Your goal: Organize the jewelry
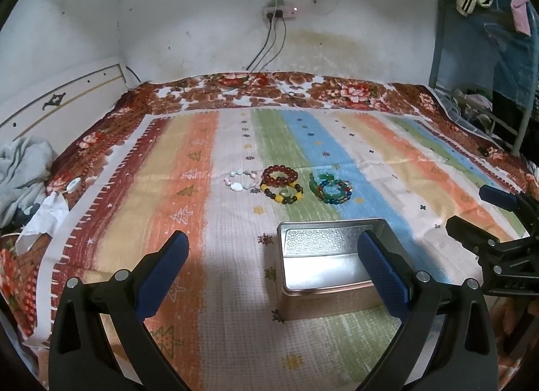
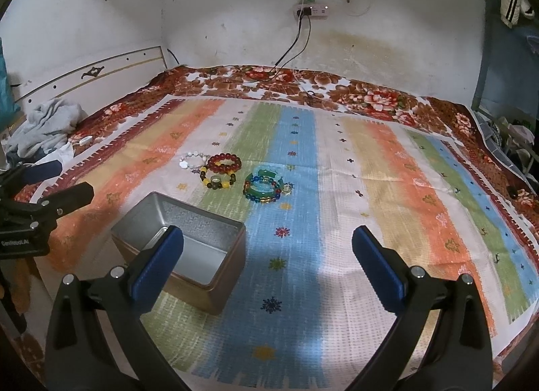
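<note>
Striped cloth (image 2: pixel 337 188): bracelets (image 2: pixel 235 172) beyond open tin (image 2: pixel 202 222); both grippers spread wide.

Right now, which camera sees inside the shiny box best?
The left wrist view. It looks into the metal box and shows its patterned back wall and bare floor, though one finger hides its right end. In the right wrist view the box sits turned at an angle, partly behind a finger.
</note>
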`<state>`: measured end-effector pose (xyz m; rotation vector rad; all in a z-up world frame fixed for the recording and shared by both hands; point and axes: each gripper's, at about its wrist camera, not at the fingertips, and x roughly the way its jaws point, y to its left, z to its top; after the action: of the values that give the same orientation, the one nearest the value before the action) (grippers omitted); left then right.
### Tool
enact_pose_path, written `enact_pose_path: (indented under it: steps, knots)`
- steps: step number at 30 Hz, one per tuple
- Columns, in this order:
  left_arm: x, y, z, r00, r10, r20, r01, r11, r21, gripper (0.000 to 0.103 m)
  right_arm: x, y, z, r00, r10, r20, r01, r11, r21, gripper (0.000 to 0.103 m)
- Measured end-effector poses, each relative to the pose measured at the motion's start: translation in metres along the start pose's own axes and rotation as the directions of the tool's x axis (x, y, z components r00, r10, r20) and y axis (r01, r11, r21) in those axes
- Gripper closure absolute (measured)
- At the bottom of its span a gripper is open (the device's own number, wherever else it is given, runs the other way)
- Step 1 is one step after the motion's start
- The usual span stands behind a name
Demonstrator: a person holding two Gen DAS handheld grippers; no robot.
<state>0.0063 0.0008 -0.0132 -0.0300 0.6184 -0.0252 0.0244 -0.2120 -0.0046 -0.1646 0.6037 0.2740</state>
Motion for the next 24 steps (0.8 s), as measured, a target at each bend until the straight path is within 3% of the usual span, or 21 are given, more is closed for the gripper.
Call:
enact_pose_path:
  steps: [10,18,24]
  knots:
    - [0.003,-0.003,-0.004,1.000,0.025,-0.011,-0.025,0.999,0.021,0.005,0.005,0.000,0.001,1.000,-0.002,-0.010,0.002,1.000,0.004,0.005]
    - [0.024,-0.001,0.014,0.998,0.034,-0.050,-0.033,0.999,0.028,0.005,0.029,-0.007,0.015,0.999,-0.020,-0.041,0.021,1.000,0.023,0.005]
    - [0.045,0.006,0.027,0.995,-0.006,-0.103,0.004,1.000,-0.018,0.005,0.051,-0.014,0.026,0.997,-0.012,-0.080,0.015,0.999,0.040,0.005]
